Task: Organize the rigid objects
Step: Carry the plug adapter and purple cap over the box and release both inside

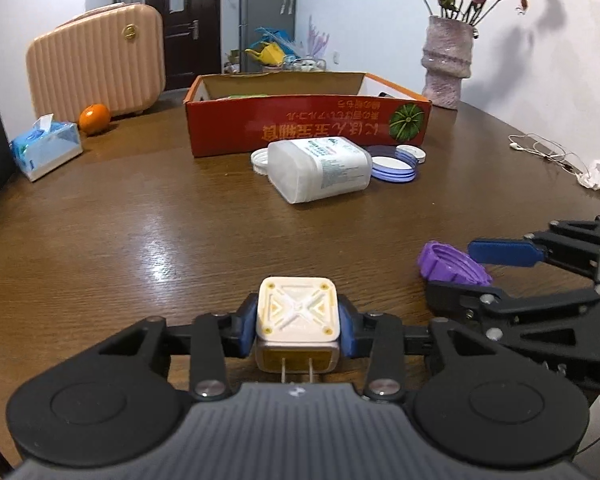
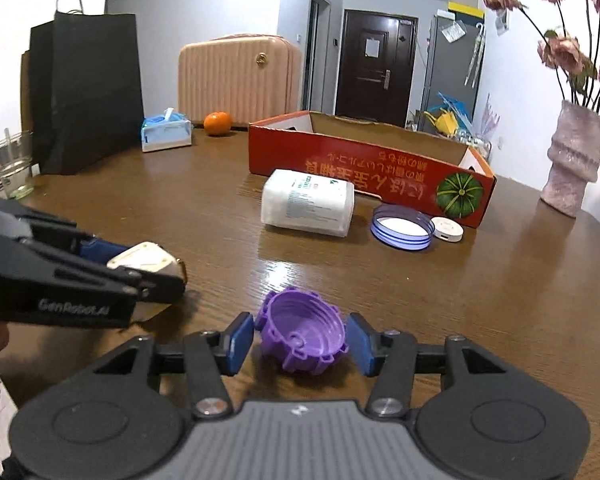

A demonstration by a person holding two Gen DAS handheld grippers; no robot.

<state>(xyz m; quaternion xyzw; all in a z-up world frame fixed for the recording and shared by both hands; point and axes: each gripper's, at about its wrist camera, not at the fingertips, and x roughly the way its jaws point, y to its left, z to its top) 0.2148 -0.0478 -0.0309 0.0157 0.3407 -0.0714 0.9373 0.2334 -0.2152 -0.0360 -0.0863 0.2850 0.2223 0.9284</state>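
My left gripper (image 1: pixel 298 326) is shut on a cream square charger plug (image 1: pixel 298 314), prongs toward the camera, low over the wooden table (image 1: pixel 140 220). It also shows in the right wrist view (image 2: pixel 148 266). My right gripper (image 2: pixel 298 342) is open around a purple ribbed cap (image 2: pixel 300 334) that sits on the table; the pads stand a little off its sides. The cap also shows in the left wrist view (image 1: pixel 448 264). Farther back lie a white plastic bottle (image 1: pixel 320 170), a blue-rimmed lid (image 1: pixel 392 162), a small white disc (image 2: pixel 446 229) and an open orange cardboard box (image 1: pixel 300 120).
A peach case (image 1: pixel 96 60), an orange (image 1: pixel 94 119) and a tissue pack (image 1: pixel 46 152) stand at the back left. A pink vase (image 1: pixel 448 64) stands at the back right, white earphones (image 1: pixel 548 152) at the right. A black paper bag (image 2: pixel 84 92) and a glass (image 2: pixel 14 164) are far left.
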